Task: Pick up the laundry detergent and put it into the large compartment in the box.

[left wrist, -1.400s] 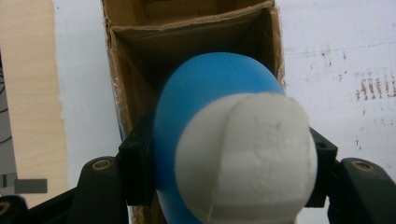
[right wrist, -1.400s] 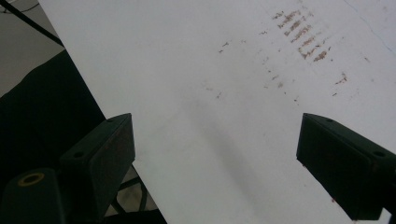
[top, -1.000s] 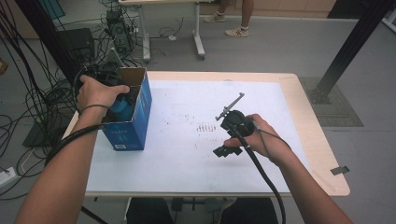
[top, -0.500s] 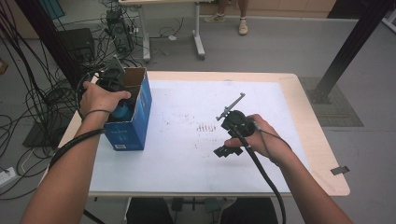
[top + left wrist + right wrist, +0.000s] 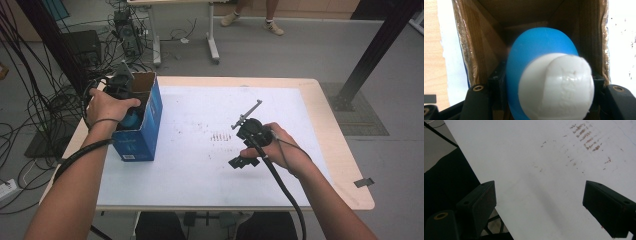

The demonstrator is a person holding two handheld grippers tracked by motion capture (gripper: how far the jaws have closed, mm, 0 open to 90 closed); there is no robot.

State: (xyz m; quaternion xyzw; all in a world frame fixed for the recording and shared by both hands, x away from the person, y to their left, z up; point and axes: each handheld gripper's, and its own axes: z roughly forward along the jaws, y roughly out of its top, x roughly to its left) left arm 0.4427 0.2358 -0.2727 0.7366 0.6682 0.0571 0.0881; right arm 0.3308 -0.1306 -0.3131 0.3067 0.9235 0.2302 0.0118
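White table (image 5: 200, 165), blue-and-white object (image 5: 544, 82) seemingly clamped in left claw (image 5: 544, 100), over box (image 5: 145, 130)

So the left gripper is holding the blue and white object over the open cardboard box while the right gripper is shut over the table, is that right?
Not quite: the right gripper is open, its jaws wide apart in the right gripper view. The left gripper does hold the blue and white object over the open cardboard box.

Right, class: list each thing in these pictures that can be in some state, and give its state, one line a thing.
Cardboard box: upright on the table, top open.
Blue and white object: held between the left gripper's jaws, over the box's opening.
Left gripper: shut on the object, above the box.
Right gripper: open, nothing in it, above the white sheet.
White sheet: lying flat, with brownish marks.
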